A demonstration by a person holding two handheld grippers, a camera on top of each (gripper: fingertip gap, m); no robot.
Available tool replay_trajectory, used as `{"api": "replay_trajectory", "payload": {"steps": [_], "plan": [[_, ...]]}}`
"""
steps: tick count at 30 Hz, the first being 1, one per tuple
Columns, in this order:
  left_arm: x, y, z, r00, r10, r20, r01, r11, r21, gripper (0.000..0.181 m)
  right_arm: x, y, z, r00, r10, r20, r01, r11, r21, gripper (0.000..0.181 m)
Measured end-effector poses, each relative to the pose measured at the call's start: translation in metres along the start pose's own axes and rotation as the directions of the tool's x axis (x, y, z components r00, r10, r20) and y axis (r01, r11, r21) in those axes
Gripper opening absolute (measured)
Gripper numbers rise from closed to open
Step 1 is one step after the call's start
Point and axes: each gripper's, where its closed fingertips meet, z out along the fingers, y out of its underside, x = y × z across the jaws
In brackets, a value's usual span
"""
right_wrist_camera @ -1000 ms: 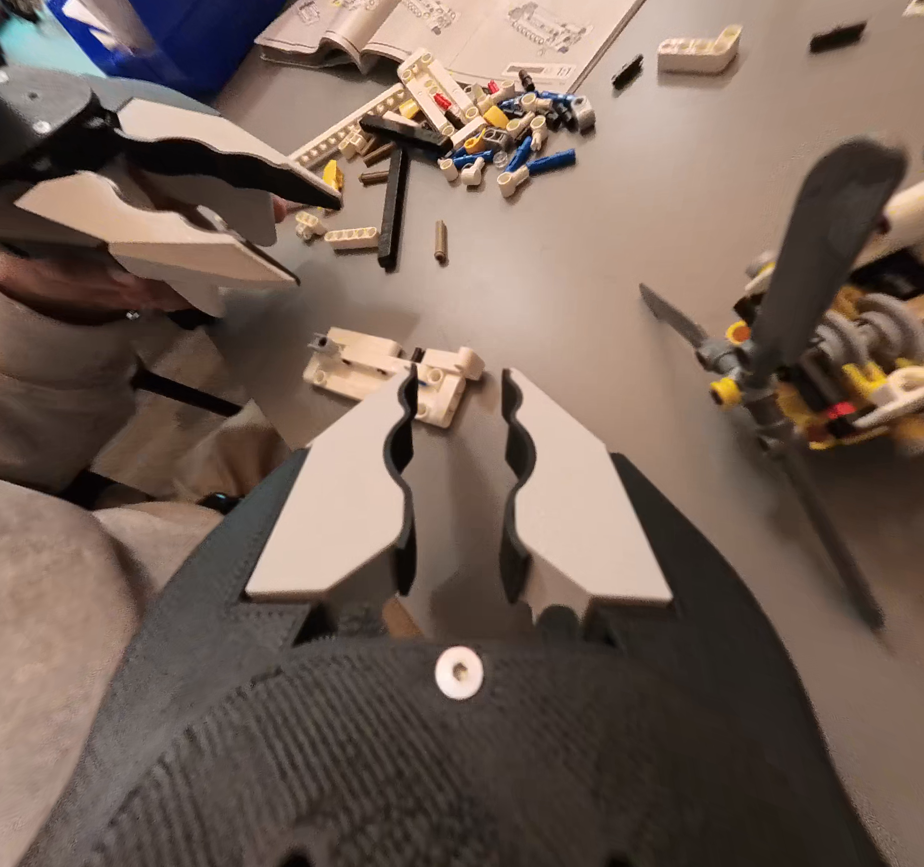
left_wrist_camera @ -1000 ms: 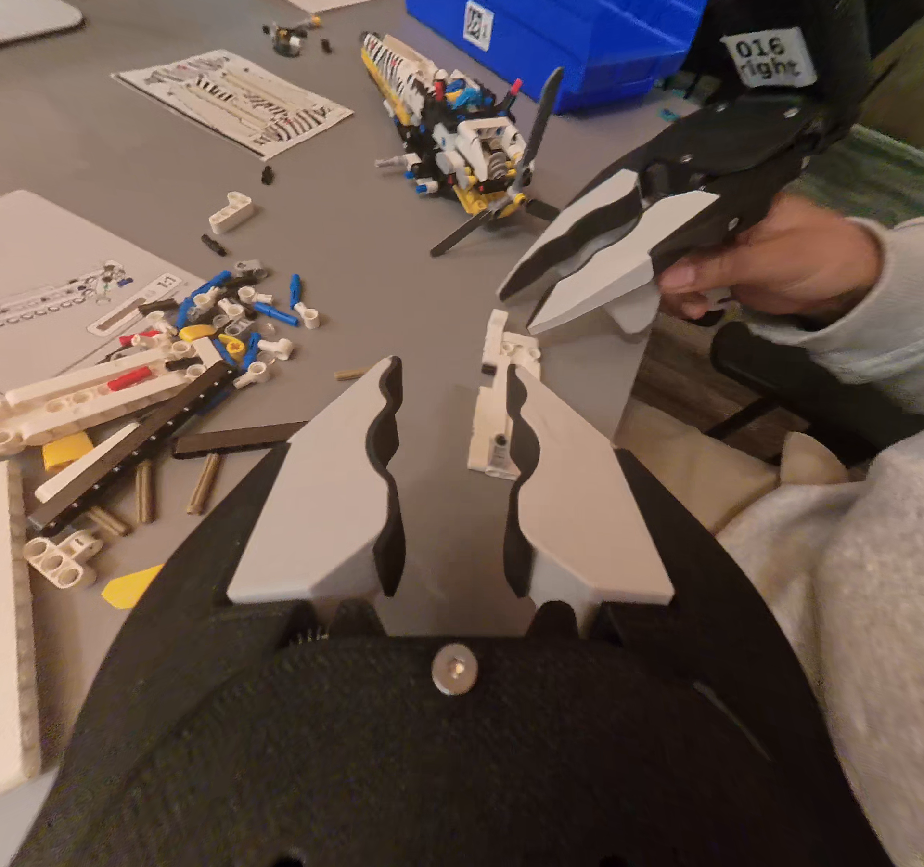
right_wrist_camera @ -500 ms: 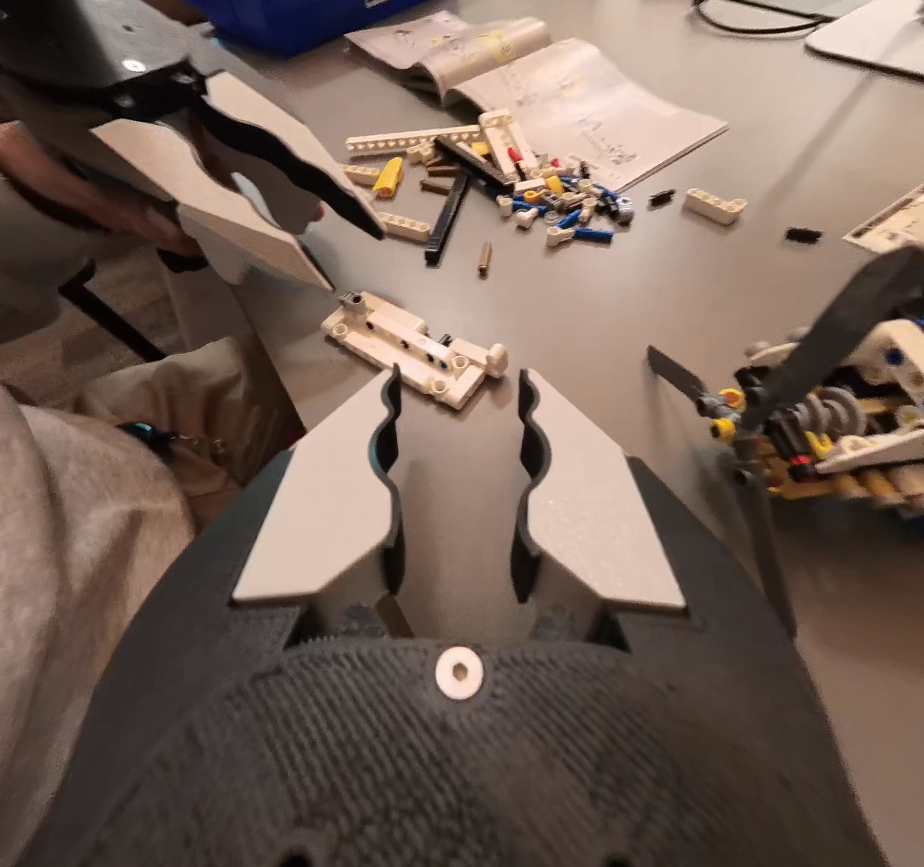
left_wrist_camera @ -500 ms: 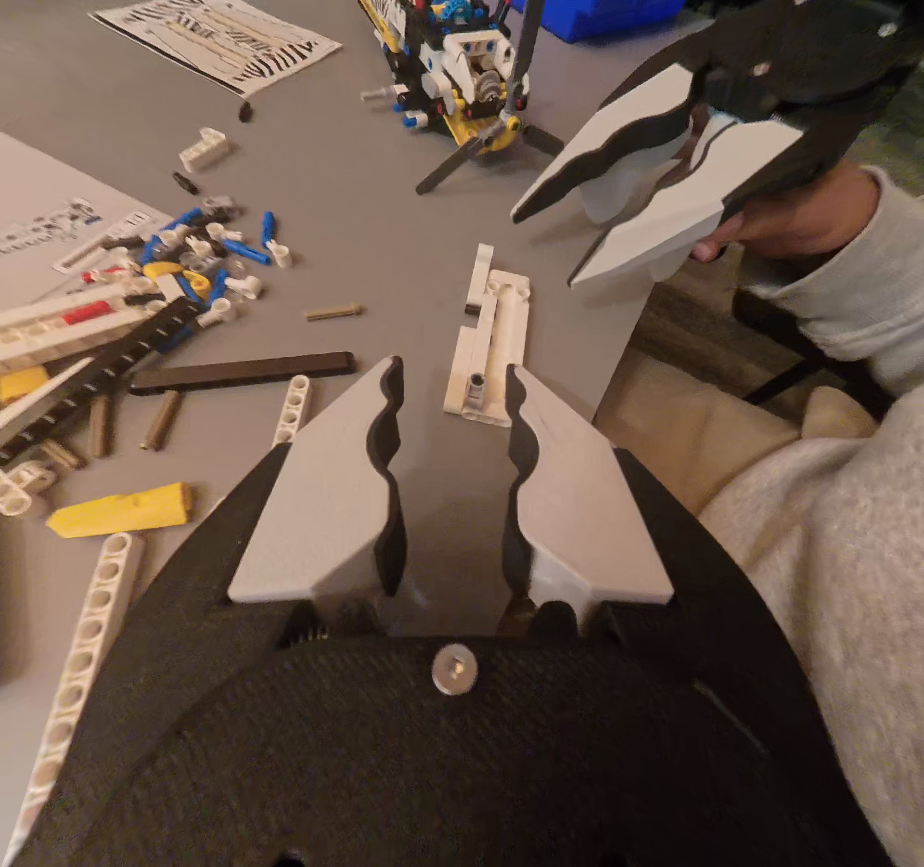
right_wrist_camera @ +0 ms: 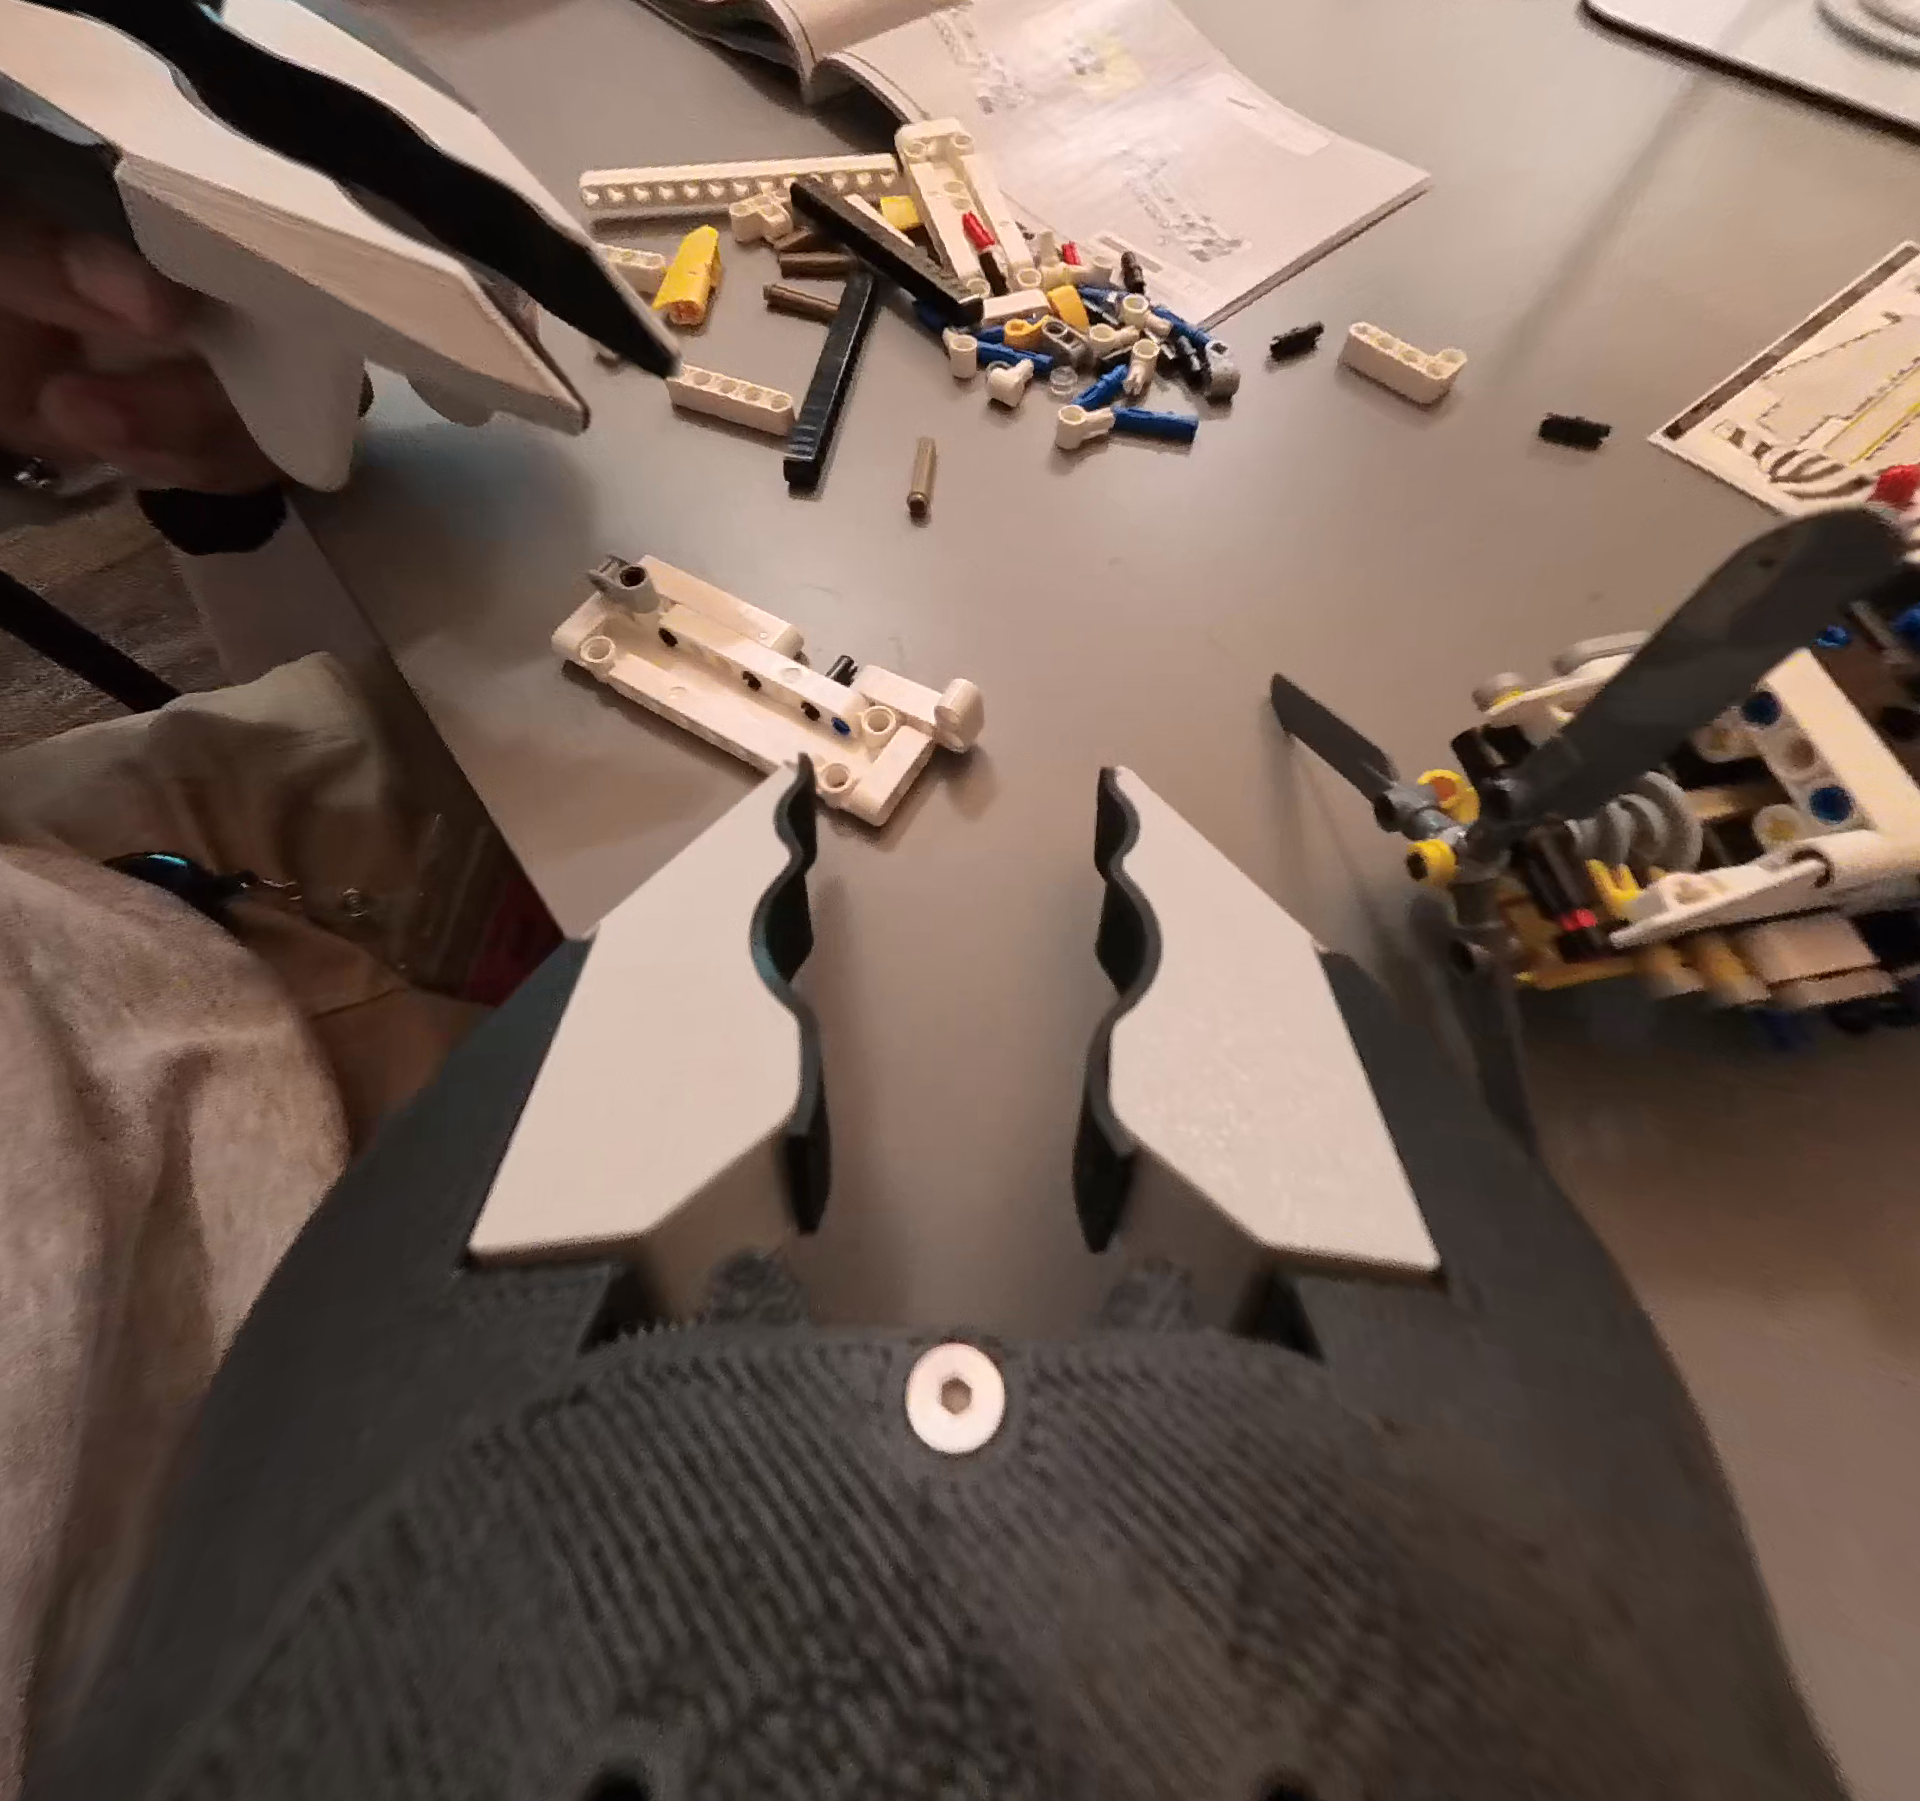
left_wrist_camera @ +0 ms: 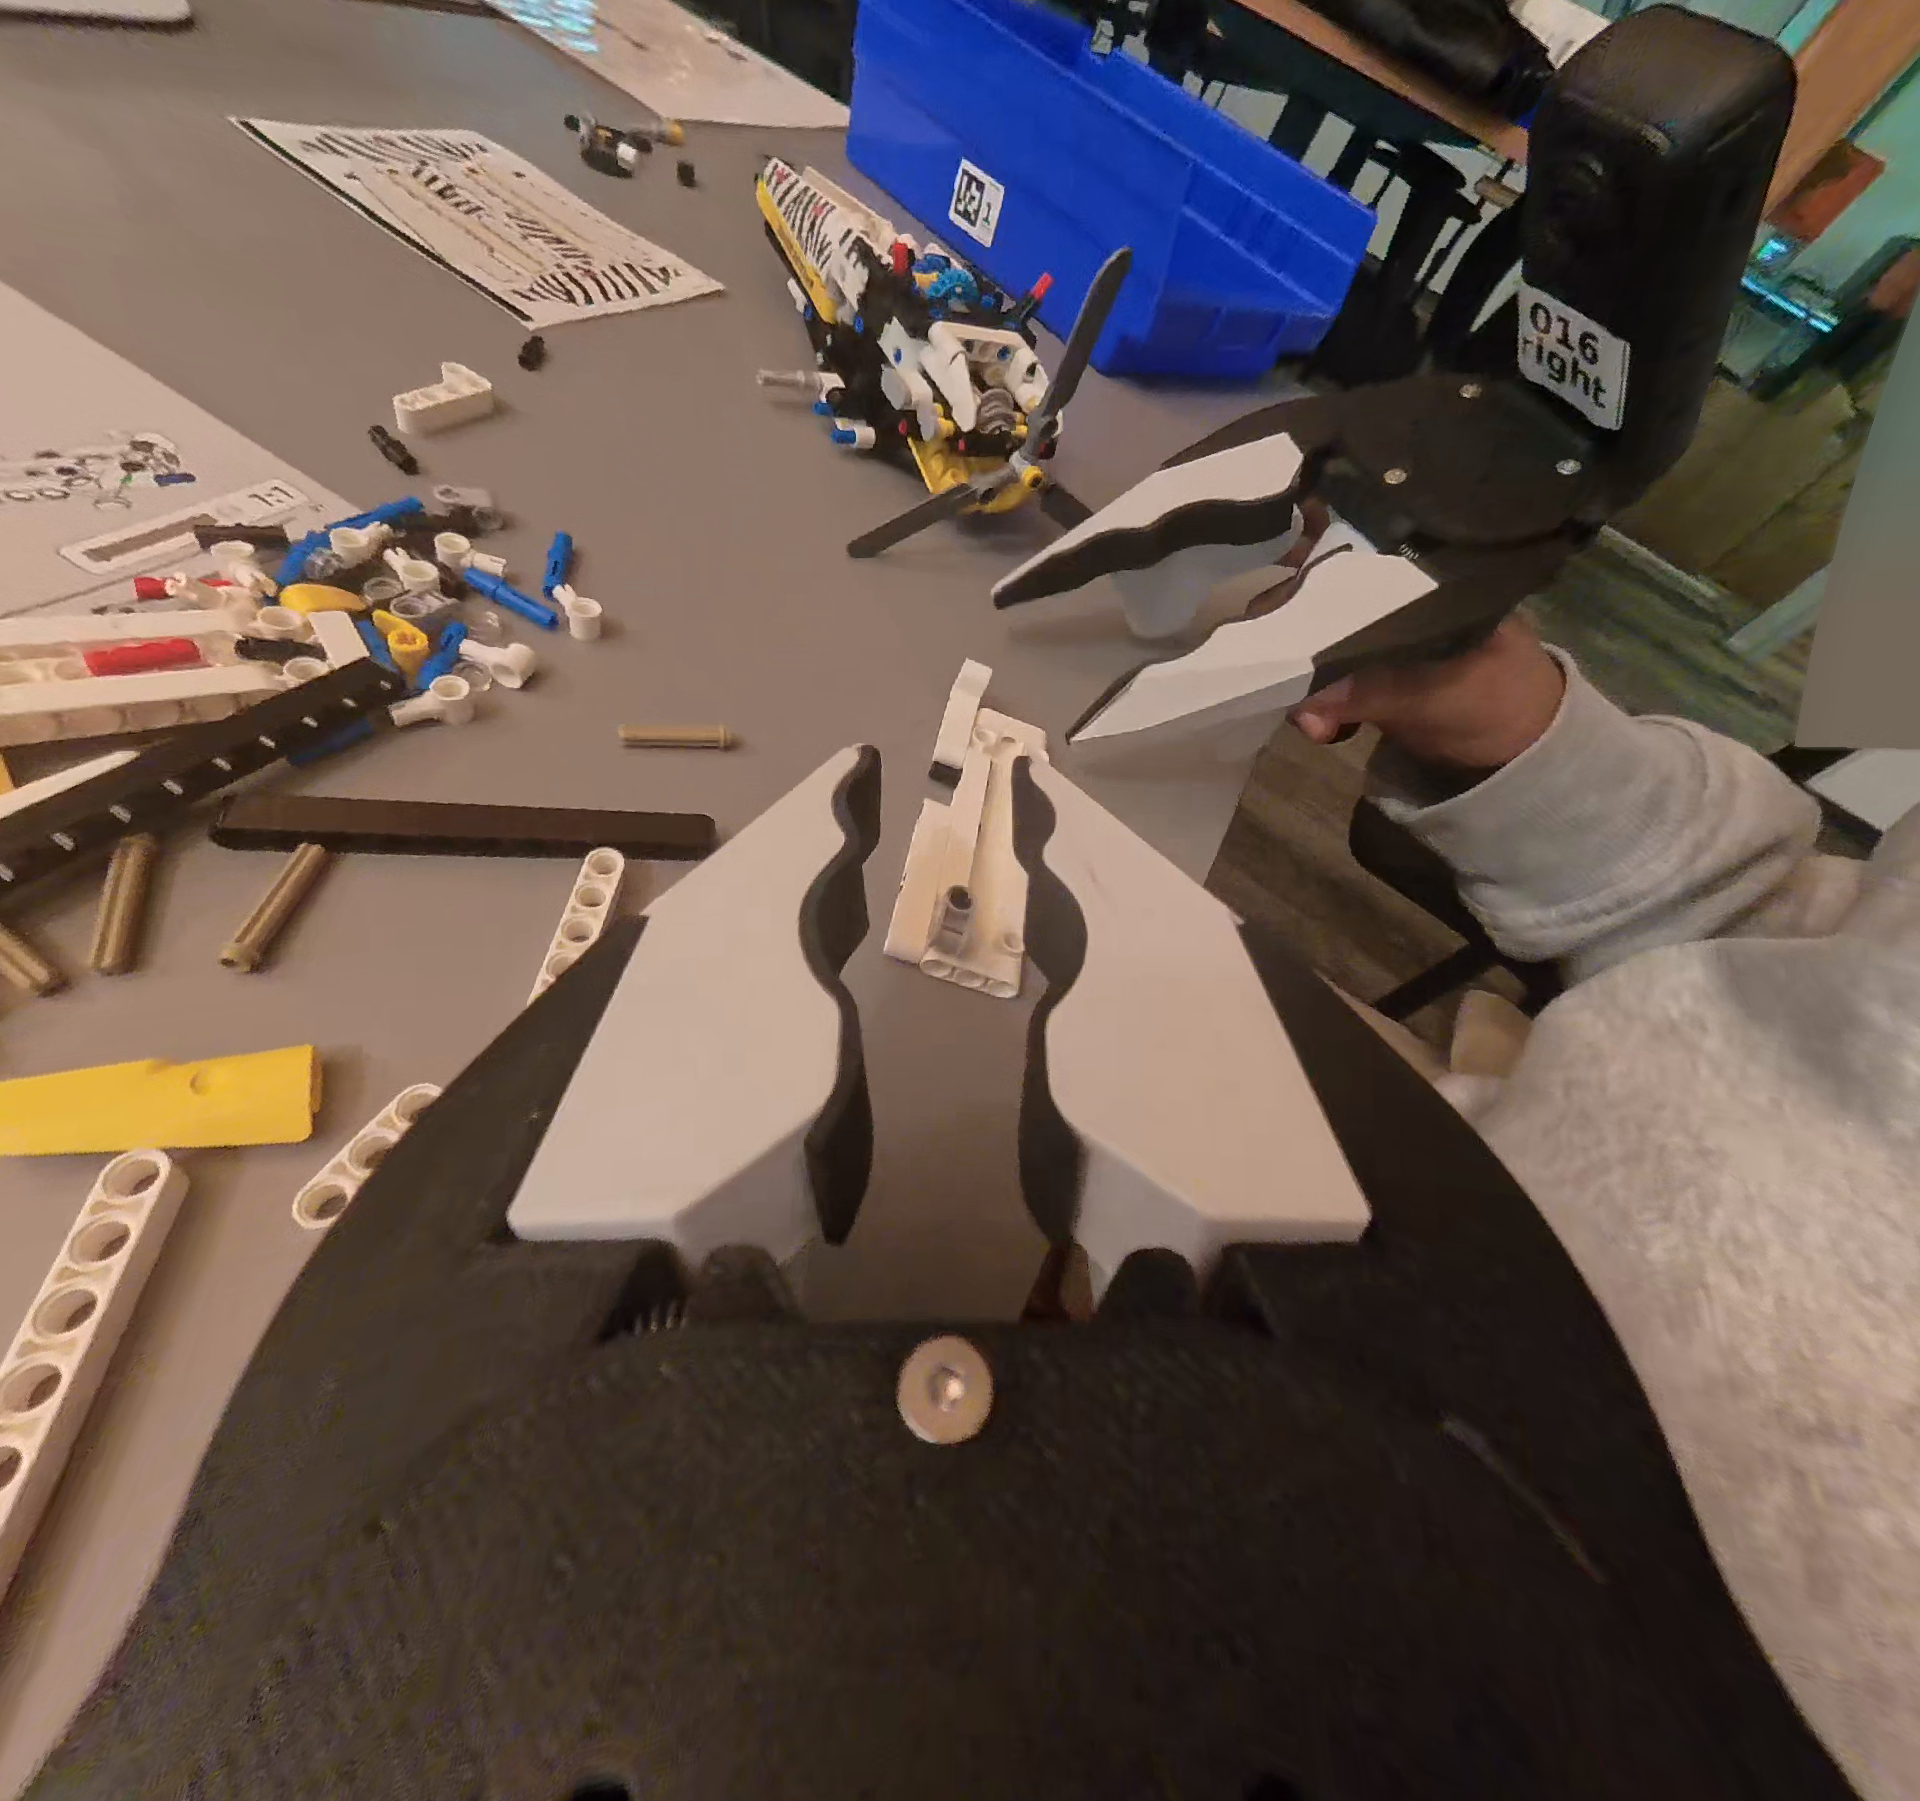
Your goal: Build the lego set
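A flat white lego subassembly [left_wrist_camera: 971, 878] lies on the grey table near its front edge; it also shows in the right wrist view [right_wrist_camera: 769, 686]. My left gripper [left_wrist_camera: 948, 764] is open and empty, its fingers straddling the piece from above. My right gripper [right_wrist_camera: 951, 777] is open and empty, just short of the piece's near end, and shows in the left wrist view [left_wrist_camera: 1034, 665] beyond the piece. The part-built plane with a dark propeller [left_wrist_camera: 935, 369] stands farther back; it also shows in the right wrist view [right_wrist_camera: 1662, 847].
A pile of loose beams, pins and connectors [left_wrist_camera: 312, 629] lies left, with a black beam [left_wrist_camera: 457, 826], a tan axle [left_wrist_camera: 675, 736] and a yellow panel [left_wrist_camera: 156, 1102]. An open instruction booklet [right_wrist_camera: 1039, 78], a sticker sheet [left_wrist_camera: 478, 224] and a blue bin [left_wrist_camera: 1101, 182] lie beyond.
My left gripper has moved forward over the white subassembly, which now lies between its fingers. My right gripper has opened wider and shifted a little nearer the piece.
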Motion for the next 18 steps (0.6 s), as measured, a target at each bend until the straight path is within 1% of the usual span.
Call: {"api": "replay_trajectory", "payload": {"steps": [2,3,5,7,9,12,15,18], "plan": [[-0.001,-0.002,-0.001,0.999,-0.041,-0.022,0.041,0.999,0.007,0.024,0.005,-0.003,0.000,0.999,0.033,-0.019,-0.033,0.999,0.014,0.060],[-0.002,-0.004,-0.002,0.997,-0.067,-0.037,0.068,0.997,0.020,0.024,0.006,-0.006,-0.001,0.998,0.053,-0.019,-0.053,0.998,0.040,0.062],[-0.006,-0.011,-0.006,0.989,-0.134,-0.060,0.138,0.989,0.061,0.025,0.006,-0.016,-0.005,0.994,0.105,-0.010,-0.103,0.987,0.122,0.063],[-0.010,-0.019,-0.011,0.978,-0.191,-0.085,0.200,0.973,0.113,0.028,0.007,-0.025,-0.009,0.989,0.147,0.004,-0.145,0.969,0.202,0.059],[-0.018,-0.028,-0.018,0.970,-0.233,-0.076,0.243,0.952,0.187,0.033,0.005,-0.031,-0.014,0.988,0.152,0.022,-0.153,0.956,0.252,0.051],[-0.021,-0.038,-0.028,0.972,-0.223,-0.072,0.234,0.929,0.285,0.034,0.001,-0.033,-0.017,0.988,0.141,0.061,-0.153,0.948,0.279,0.043],[-0.021,-0.043,-0.030,0.970,-0.227,-0.091,0.244,0.916,0.317,0.037,-0.005,-0.035,-0.021,0.991,0.104,0.080,-0.124,0.945,0.303,0.028],[-0.024,-0.048,-0.025,0.945,-0.290,-0.153,0.325,0.890,0.319,0.040,-0.010,-0.037,-0.025,0.995,0.059,0.082,-0.083,0.938,0.337,0.007]]}}
